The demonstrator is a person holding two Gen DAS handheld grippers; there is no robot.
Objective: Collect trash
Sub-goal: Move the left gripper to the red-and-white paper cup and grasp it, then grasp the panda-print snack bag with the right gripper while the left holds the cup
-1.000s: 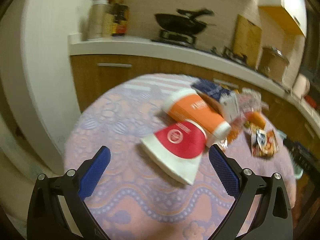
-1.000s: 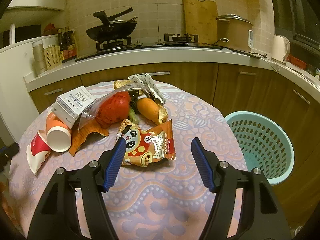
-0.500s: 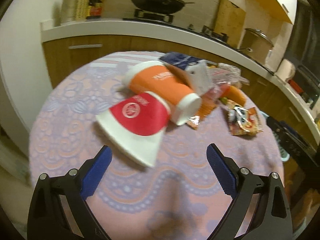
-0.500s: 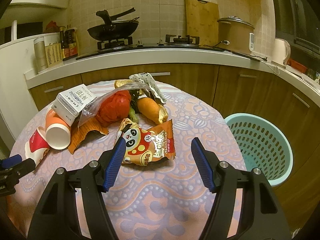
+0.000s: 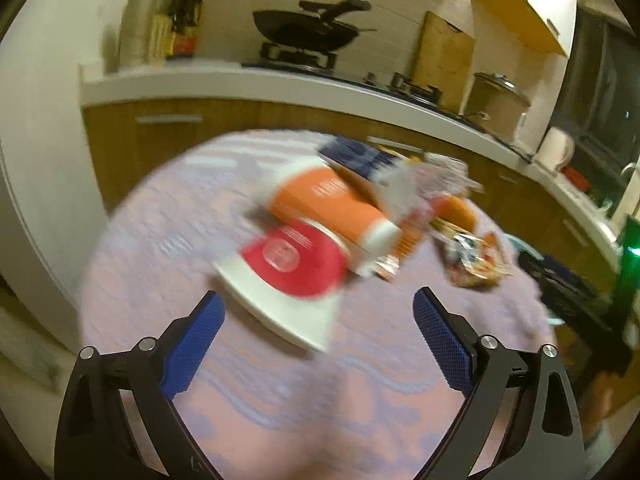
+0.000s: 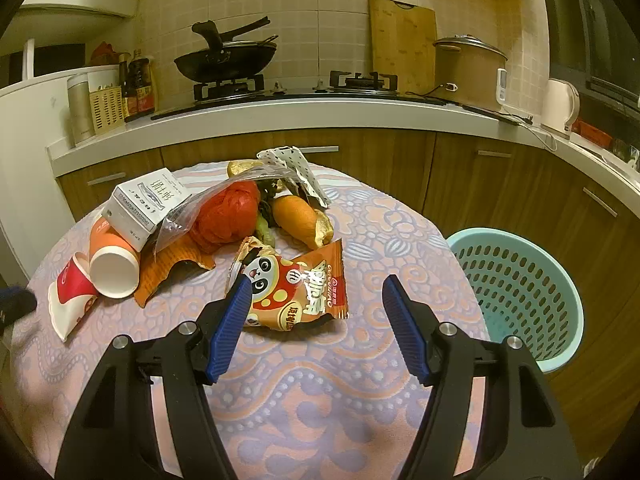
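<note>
Item: trash heap, on the round patterned desk (image 6: 360,420).

Contents, from the nearest piece outward:
- Panda snack wrapper (image 6: 294,288): flat, at 12 o'clock from the right tool (image 6: 316,300), its near edge between the blue pads, its left end just beside the left pad.
- Flattened red-and-white paper cup (image 5: 292,276): lying at 12 o'clock from the left tool (image 5: 318,312), its white rim reaching toward the gap between the pads. This view is blurred.
- Orange paper cup (image 6: 110,256): on its side, touching the red cup; a white carton (image 6: 146,202) rests on it.
- Clear bag with a red bundle (image 6: 226,216), a bread piece (image 6: 300,216) and a dotted wrapper (image 6: 296,172): piled at the desk's far side, at 11 to 12 o'clock from the right tool.
- Teal basket (image 6: 516,292): on the floor past the desk's edge, at 2 o'clock from the right tool. Nothing can be seen inside it.

Tools: both stand wide apart, pads bare, neither gripping anything.

Risks, as judged:
- The wrapper is thin and slick; pads closing on it flat may slide over it or pinch the cloth instead.
- The flat cup offers only an edge; a grab from above may push it away along the desk.
- The carton sits loose on the orange cup; nudging either cup could tip it off.
- The heap overlaps, so pulling one piece may drag its neighbours toward the desk's edge.
</note>
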